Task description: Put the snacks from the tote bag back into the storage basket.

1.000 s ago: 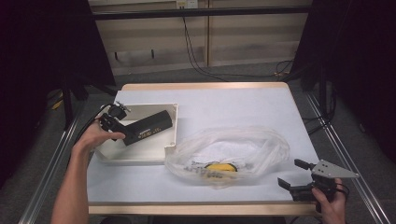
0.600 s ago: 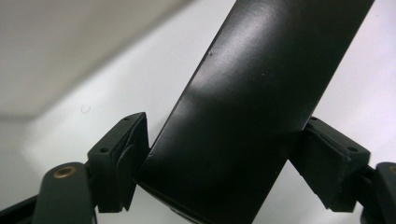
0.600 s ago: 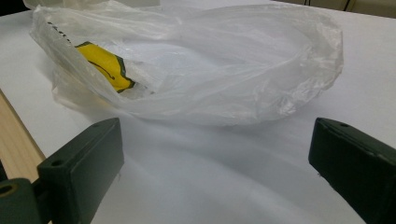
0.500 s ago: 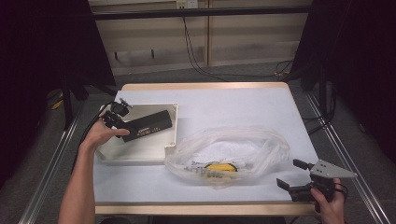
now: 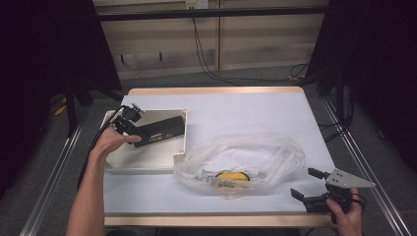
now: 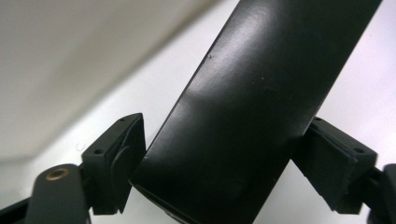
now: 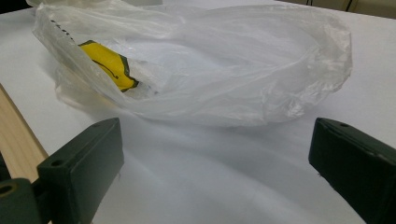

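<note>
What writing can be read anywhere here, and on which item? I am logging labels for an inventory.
No text can be read.
Black box in the white tray: a pale mark on its top, too small to read.
Clear plastic bag: a yellow piece with black lines inside, no legible words; small dark print on the film near it, blurred.
Left gripper and right gripper: no markings.
</note>
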